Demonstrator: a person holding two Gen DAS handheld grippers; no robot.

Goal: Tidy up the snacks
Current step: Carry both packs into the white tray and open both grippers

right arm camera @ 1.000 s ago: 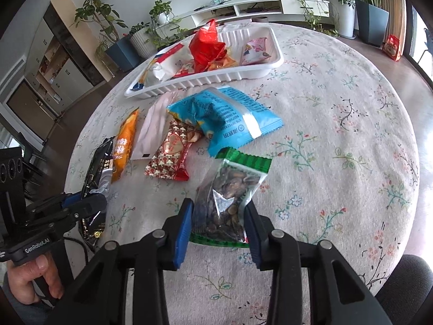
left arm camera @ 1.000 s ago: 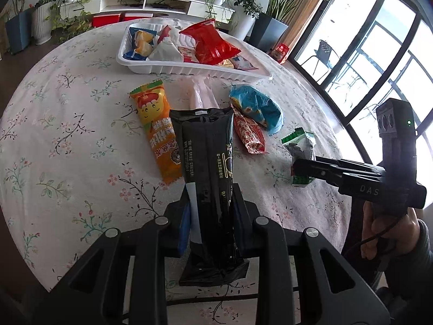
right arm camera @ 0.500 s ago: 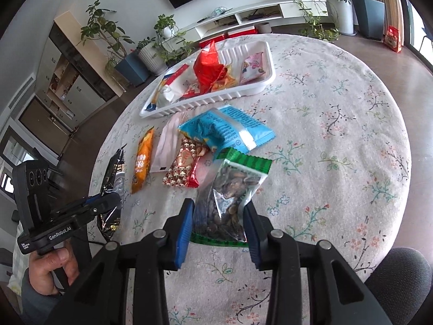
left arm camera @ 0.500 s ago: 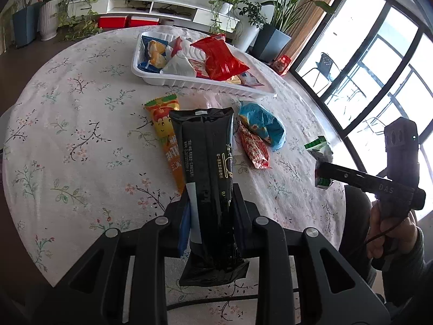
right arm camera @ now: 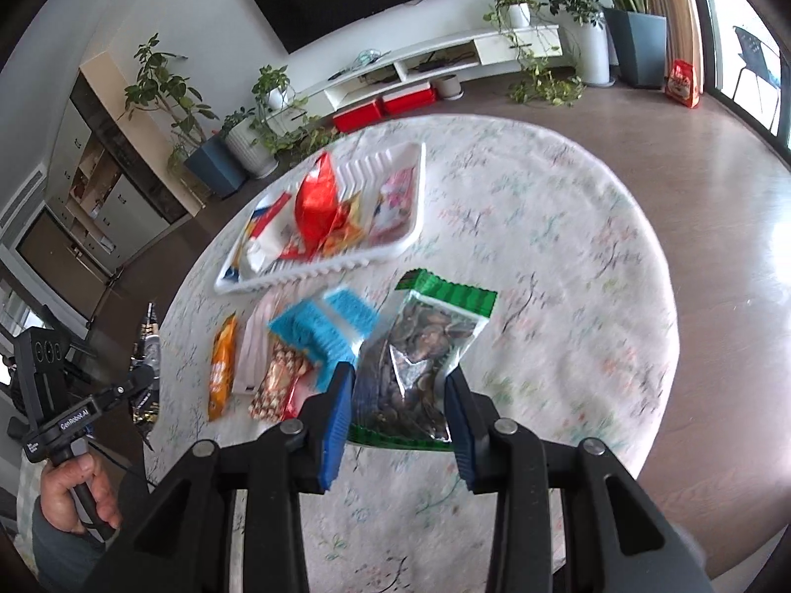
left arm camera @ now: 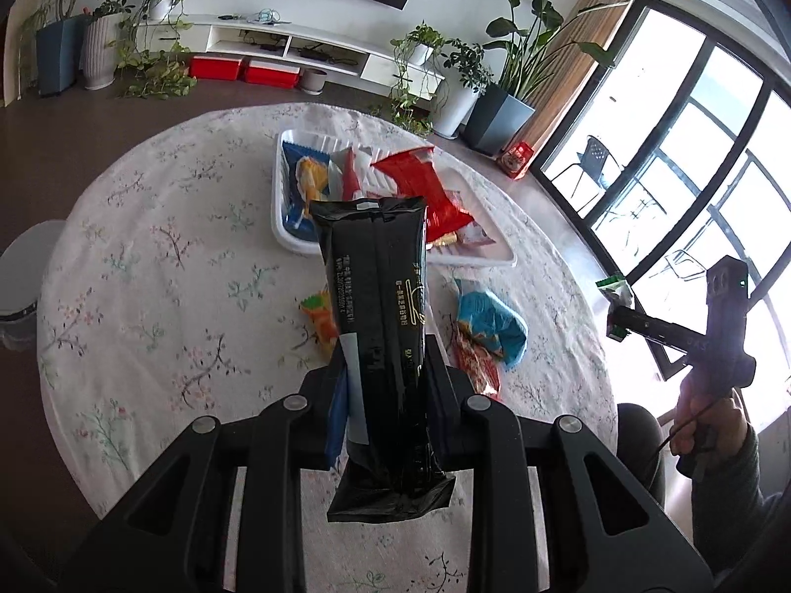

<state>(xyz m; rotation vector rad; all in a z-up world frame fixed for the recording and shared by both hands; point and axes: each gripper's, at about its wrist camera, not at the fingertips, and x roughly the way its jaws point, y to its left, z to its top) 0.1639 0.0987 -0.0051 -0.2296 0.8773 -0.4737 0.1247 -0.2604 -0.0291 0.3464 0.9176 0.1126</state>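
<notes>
My left gripper [left arm camera: 385, 360] is shut on a long black snack packet [left arm camera: 378, 296] and holds it high above the table. My right gripper [right arm camera: 400, 395] is shut on a clear green-topped bag of seeds [right arm camera: 420, 351], also lifted off the table. The white tray [left arm camera: 291, 242] at the far side holds a red bag [left arm camera: 420, 183], a blue packet and others; it also shows in the right wrist view [right arm camera: 346, 262]. On the cloth lie an orange packet [right arm camera: 220, 370], a pink packet [right arm camera: 252, 356], a blue bag [right arm camera: 321, 331] and a red patterned packet [right arm camera: 277, 385].
The round table has a floral cloth [left arm camera: 148, 272]. The right gripper shows at the right of the left wrist view [left arm camera: 623, 316], and the left gripper at the left of the right wrist view [right arm camera: 143, 375]. Plants, a TV shelf and windows surround the table.
Both grippers have risen well above the table with their packets still held. The table and tray now look smaller and farther below.
</notes>
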